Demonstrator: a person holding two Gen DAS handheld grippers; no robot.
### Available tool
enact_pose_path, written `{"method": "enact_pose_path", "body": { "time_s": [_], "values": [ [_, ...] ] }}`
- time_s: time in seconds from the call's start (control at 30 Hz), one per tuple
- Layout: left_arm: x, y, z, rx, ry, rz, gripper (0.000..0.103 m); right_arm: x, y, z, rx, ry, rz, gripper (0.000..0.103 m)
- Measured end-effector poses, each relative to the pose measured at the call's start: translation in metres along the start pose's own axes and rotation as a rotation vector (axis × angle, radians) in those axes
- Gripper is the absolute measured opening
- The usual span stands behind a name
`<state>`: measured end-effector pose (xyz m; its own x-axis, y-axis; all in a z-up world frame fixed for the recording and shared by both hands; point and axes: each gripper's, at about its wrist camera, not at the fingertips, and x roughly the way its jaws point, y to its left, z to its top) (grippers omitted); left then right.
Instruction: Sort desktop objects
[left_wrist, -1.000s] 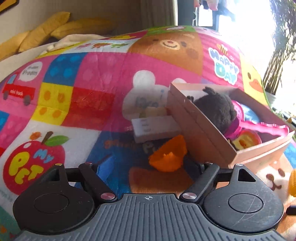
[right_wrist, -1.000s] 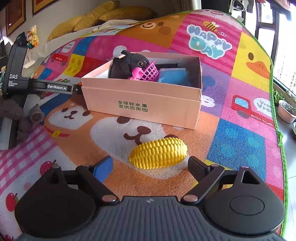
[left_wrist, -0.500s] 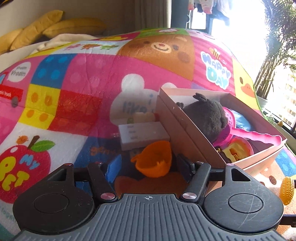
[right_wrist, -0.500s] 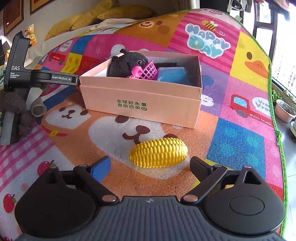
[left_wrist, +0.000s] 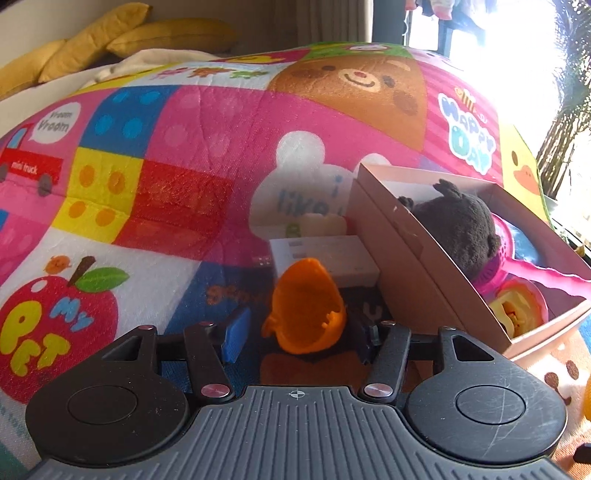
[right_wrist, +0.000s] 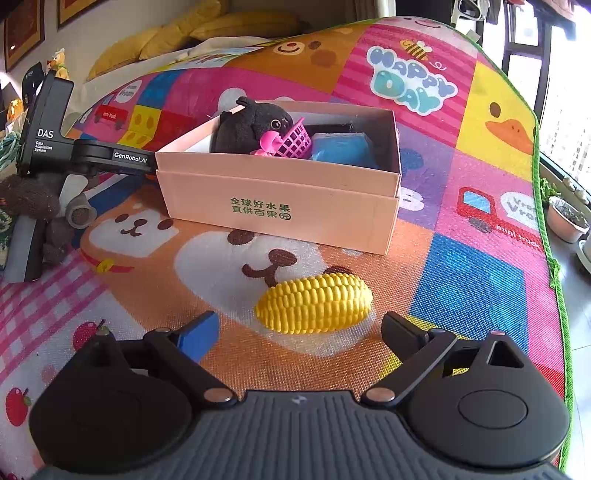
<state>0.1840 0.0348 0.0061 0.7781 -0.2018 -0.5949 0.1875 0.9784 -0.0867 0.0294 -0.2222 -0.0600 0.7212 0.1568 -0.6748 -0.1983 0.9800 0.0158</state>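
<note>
An orange plastic toy cup stands on the play mat between the fingers of my left gripper. The jaws are closing on it, and a thin gap still shows beside the blue left pad. Just to its right is the pink cardboard box holding a black plush and other toys. My right gripper hovers low over a yellow toy corn cob, which lies untouched just ahead of the fingertips. Its jaws are spread wide and still opening. The box is beyond the corn.
A white block and a cream piece lie against the box's left wall. Inside the box are a pink basket and a blue item. The left tool's black body sits left of the box. Potted plants stand past the mat's right edge.
The left jaws have narrowed around the orange cup, which now stands more upright. The right jaws have spread slightly. The corn has not moved.
</note>
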Motion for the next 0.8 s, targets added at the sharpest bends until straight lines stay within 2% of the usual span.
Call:
{"method": "enact_pose_path", "body": {
  "time_s": [0.03,0.2,0.23,0.33,0.43,0.57,0.63,0.7,0.8],
  "values": [
    [0.001,0.000,0.000,0.001,0.002,0.003,0.054,0.000,0.000,0.000,-0.001,0.000,-0.002,0.096],
    [-0.017,-0.007,-0.010,0.055,0.007,0.001,0.053,-0.001,0.000,0.000,0.004,-0.008,-0.009,0.096],
    [-0.026,-0.009,-0.015,0.064,0.007,-0.014,0.048,-0.002,-0.001,0.000,0.006,-0.012,-0.012,0.096],
    [-0.064,-0.027,-0.036,0.088,0.007,-0.105,0.049,-0.005,-0.002,-0.001,0.012,-0.027,-0.015,0.099],
    [-0.101,-0.056,-0.061,0.171,-0.006,-0.186,0.049,-0.005,-0.002,0.000,0.014,-0.031,-0.018,0.101],
    [-0.126,-0.090,-0.089,0.241,0.013,-0.259,0.051,-0.007,-0.002,0.000,0.017,-0.041,-0.031,0.103],
    [-0.126,-0.101,-0.100,0.275,0.031,-0.262,0.060,-0.007,-0.003,0.000,0.024,-0.039,-0.036,0.103],
    [-0.124,-0.106,-0.106,0.304,0.028,-0.210,0.065,-0.007,-0.004,0.000,0.033,-0.032,-0.043,0.103],
    [-0.120,-0.099,-0.103,0.250,0.037,-0.169,0.081,-0.004,-0.007,0.001,0.051,-0.006,-0.041,0.103]
  ]
}}
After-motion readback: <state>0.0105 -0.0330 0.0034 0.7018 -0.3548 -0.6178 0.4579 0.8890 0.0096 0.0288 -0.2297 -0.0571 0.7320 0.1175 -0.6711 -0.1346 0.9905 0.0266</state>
